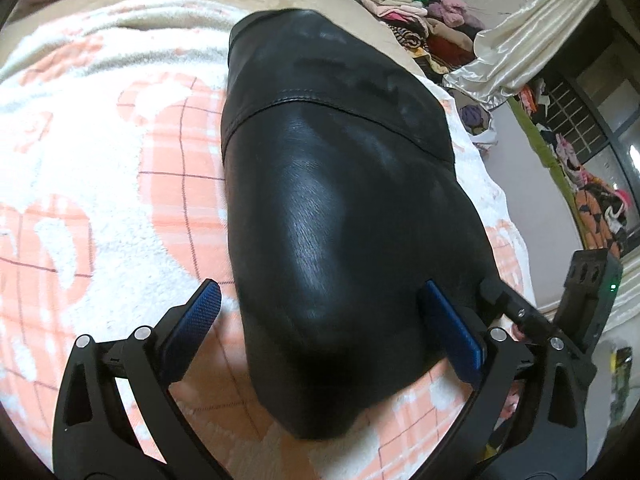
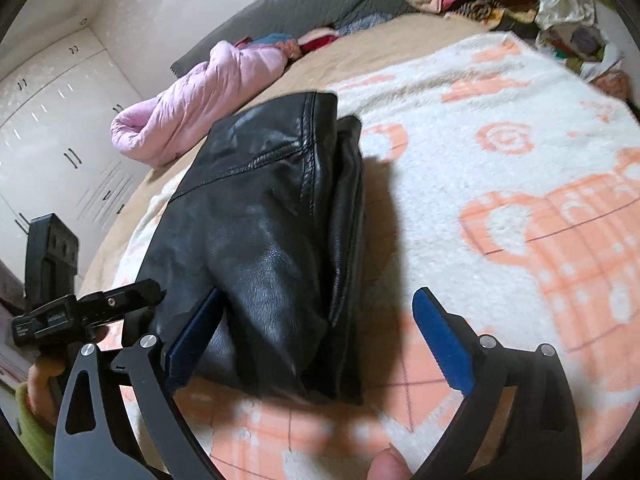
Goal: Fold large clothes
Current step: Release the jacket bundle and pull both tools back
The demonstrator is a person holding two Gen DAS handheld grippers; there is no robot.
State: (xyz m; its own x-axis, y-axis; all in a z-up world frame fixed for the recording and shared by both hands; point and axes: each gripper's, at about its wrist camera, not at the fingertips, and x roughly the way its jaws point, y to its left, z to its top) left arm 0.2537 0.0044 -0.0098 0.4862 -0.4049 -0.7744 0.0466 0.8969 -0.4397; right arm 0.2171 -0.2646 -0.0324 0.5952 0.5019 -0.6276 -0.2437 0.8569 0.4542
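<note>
The black leather jacket (image 1: 332, 208) lay folded into a compact bundle on the white-and-peach fleece blanket (image 1: 100, 160) that covered the bed. The left tool (image 1: 316, 304) stood with its jaws spread wide, the near end of the jacket lying between its blue pads (image 1: 198, 312) without being pinched. The right tool (image 2: 316, 312) was likewise wide open and gripped nothing; the jacket's near edge sat between its jaws, close against the left-hand pad (whether it actually touched could not be told), while the right-hand pad stood clear over bare blanket. Ahead of the right tool and to its left, a pink quilted garment (image 2: 192, 108) rested beyond the jacket. A heap of mixed clothes (image 1: 412, 12) lay far ahead of the left tool, at the bed's far side.
</note>
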